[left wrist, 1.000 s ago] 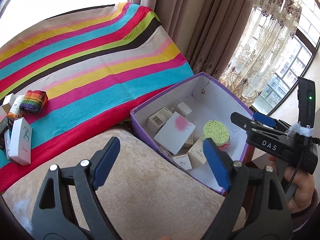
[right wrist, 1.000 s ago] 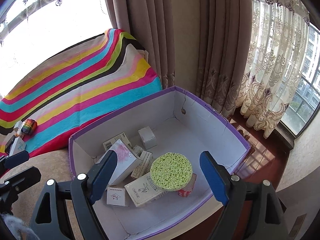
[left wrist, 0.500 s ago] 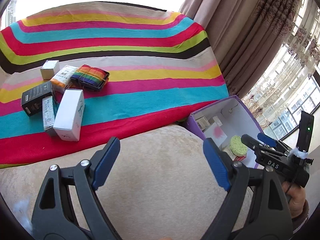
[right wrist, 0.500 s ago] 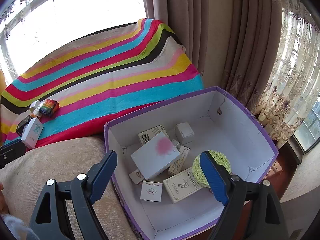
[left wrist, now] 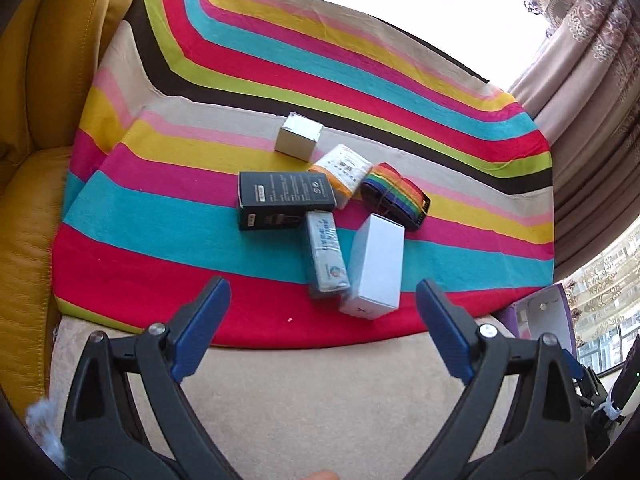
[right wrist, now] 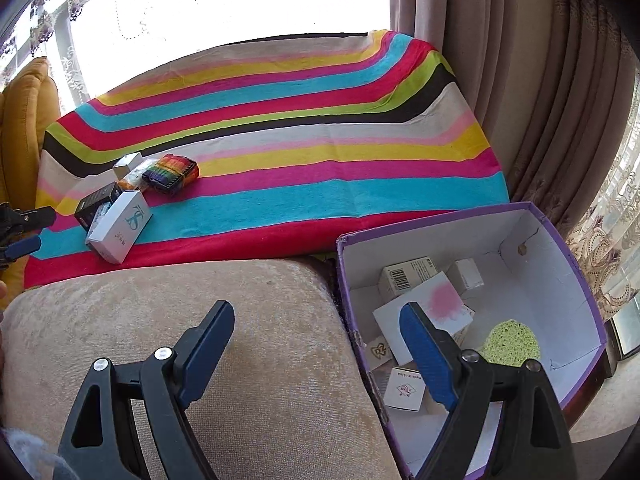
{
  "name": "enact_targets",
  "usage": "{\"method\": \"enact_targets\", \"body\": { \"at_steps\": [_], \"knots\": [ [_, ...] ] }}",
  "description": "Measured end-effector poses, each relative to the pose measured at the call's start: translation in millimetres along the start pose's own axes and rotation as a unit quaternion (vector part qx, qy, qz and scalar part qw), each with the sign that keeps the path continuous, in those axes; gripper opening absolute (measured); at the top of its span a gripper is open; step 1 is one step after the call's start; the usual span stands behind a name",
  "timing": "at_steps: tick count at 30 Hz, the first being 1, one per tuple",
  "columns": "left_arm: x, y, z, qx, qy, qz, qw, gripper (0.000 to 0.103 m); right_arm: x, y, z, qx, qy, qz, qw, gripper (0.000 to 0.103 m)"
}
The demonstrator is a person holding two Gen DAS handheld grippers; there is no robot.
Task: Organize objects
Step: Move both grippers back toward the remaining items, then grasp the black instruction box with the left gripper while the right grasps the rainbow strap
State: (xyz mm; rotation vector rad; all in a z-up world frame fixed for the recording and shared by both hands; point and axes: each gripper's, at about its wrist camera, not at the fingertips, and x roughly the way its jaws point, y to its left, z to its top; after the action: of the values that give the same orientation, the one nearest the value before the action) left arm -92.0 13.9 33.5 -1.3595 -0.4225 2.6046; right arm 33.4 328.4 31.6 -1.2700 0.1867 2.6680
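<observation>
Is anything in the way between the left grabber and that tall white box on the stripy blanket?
Nothing visible blocks it. The left gripper has its jaws open and empty, and they have just been opening wider. Only bare blanket lies between it and the white box. A blue-grey packet lies right beside the box's left side.
</observation>
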Motion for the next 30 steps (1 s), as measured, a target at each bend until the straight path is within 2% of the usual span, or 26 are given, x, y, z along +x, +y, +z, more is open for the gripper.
{"method": "enact_targets", "body": {
  "at_steps": [5, 10, 17, 20, 23, 25, 30],
  "knots": [
    [23.1, 10.9, 32.2, -0.015, 0.016, 0.025, 0.9994, 0.102, 4.5, 12.4, 7.6, -0.012, -0.002, 0.007, 1.000, 0.086],
    [61.0, 10.5, 59.6, -0.029, 0.046, 0.053, 0.9971, 0.103, 6.2, 22.0, 11.5, -0.024, -0.004, 0.011, 1.000, 0.086],
    [102.6, 11.6, 66.8, -0.043, 0.087, 0.085, 0.9917, 0.103, 11.9, 26.4, 17.4, -0.027, 0.000, 0.022, 0.999, 0.086],
    [110.4, 12.7, 62.7, -0.044, 0.086, 0.094, 0.9909, 0.103, 14.8, 32.1, 22.3, -0.031, 0.001, 0.028, 0.999, 0.086],
    [115.5, 19.3, 57.9, -0.052, 0.083, 0.086, 0.9915, 0.102, 17.4, 40.9, 29.4, -0.039, 0.002, 0.036, 0.999, 0.086],
    [116.0, 23.2, 56.3, -0.059, 0.084, 0.071, 0.9921, 0.091, 20.6, 48.1, 35.4, -0.043, 0.003, 0.043, 0.998, 0.086],
    [97.9, 30.7, 52.7, -0.067, 0.044, 0.049, 0.9955, 0.091, 32.8, 69.2, 57.7, -0.060, 0.003, 0.056, 0.997, 0.086]
  ]
}}
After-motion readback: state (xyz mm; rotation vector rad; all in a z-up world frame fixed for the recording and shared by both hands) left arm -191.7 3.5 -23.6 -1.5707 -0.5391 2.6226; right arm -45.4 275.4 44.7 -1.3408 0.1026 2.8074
